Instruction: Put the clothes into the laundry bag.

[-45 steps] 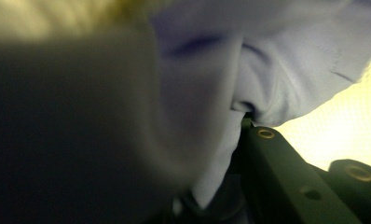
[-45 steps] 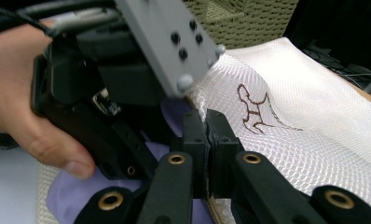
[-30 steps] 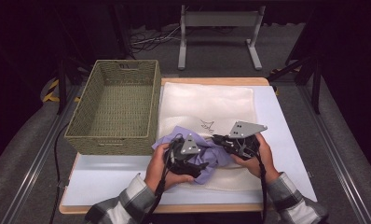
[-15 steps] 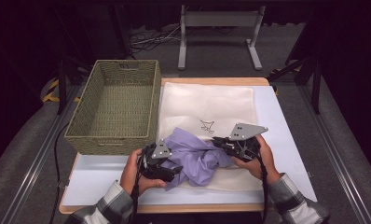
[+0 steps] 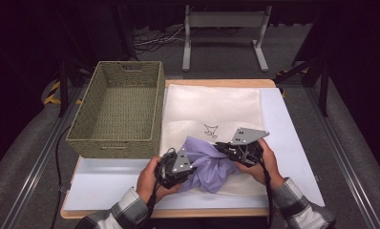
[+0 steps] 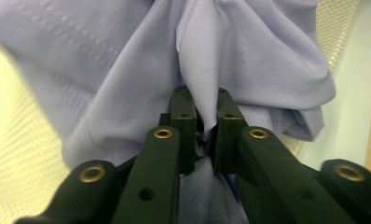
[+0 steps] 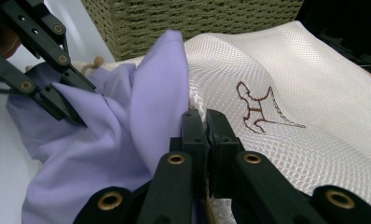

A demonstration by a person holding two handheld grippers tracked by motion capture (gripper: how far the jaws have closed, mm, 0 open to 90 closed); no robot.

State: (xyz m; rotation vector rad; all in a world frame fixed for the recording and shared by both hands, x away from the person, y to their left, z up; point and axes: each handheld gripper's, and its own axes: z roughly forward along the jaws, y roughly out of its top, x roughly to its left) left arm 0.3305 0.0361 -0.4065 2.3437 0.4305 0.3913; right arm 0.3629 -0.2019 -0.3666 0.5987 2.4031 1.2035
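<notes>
Near the front edge of the table [image 5: 293, 143], a bunched lilac cloth [image 5: 208, 161] is lying on a white mesh bag [image 5: 212, 107], gathered up between the two grippers. On its left side, the left gripper [image 5: 184, 161] is pinching a fold of the cloth, its jaws nearly closed with the fabric squeezed between them, as the left gripper view is showing [image 6: 203, 122]. On the right side of the cloth, the right gripper [image 5: 220, 147] is sitting with its jaws pressed together [image 7: 204, 121]; the lilac fold is lying against the left jaw and the mesh bag is passing just under the tips, and I cannot tell whether anything is caught between them. A hand [image 5: 149, 180] is holding the left gripper and another hand [image 5: 267, 161] is holding the right one. A small brown outline figure [image 5: 210, 130] is showing on the bag beyond the cloth. A woven basket [image 5: 119, 107] is standing along the left edge of the table, touching the bag's side.
</notes>
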